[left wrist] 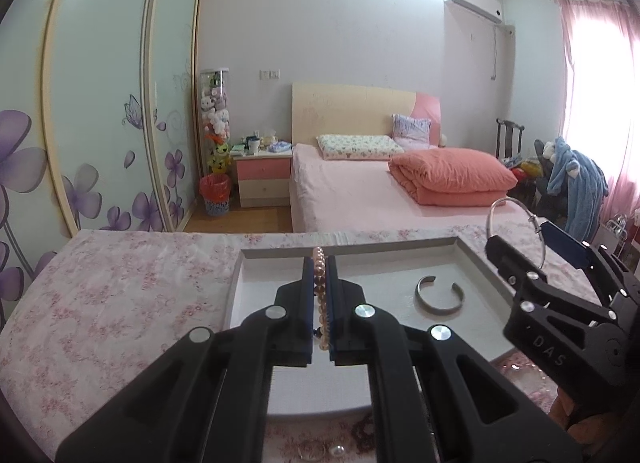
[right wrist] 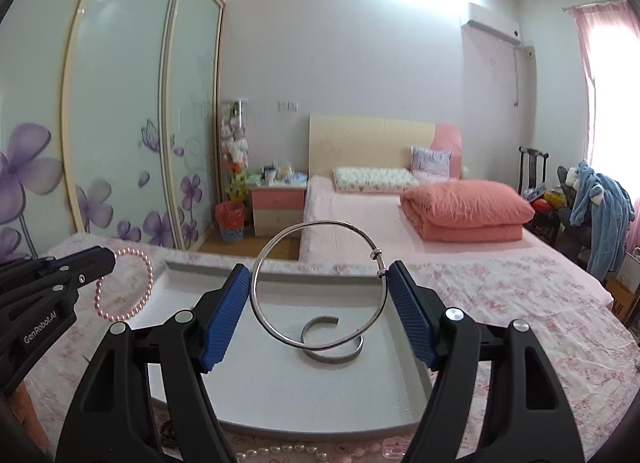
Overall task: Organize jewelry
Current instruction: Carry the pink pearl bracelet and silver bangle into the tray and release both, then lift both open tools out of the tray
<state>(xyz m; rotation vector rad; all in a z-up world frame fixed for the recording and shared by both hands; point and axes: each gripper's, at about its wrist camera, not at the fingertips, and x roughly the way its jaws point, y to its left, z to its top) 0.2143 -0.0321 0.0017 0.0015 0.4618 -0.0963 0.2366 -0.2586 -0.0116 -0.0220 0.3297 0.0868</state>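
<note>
a pink pearl bracelet [left wrist: 319, 295] is clamped edge-on in the left claw [left wrist: 319, 263], whose pads are drawn in narrow on the beads; it is held above the left part of the tray [left wrist: 472, 259]. from the right wrist view the same bracelet [right wrist: 138, 263] is seen as a loop hanging from the left claw [right wrist: 105, 261] at the tray's [right wrist: 176, 267] left rim. a thin silver bangle [right wrist: 320, 287] is gripped upright between the blue pads of the right claw [right wrist: 320, 295], which is spread wide to the bangle's width, above the tray. in the left wrist view the bangle [left wrist: 498, 209] is seen rising from the right claw [left wrist: 520, 241] over the tray's right edge. an open silver cuff [left wrist: 439, 295] lies flat on the tray floor, below the bangle and apart from it. the tray rests on a tabletop under a pink floral cloth [left wrist: 120, 295]. white pearls [right wrist: 280, 453] lie on the cloth at the near edge.
</note>
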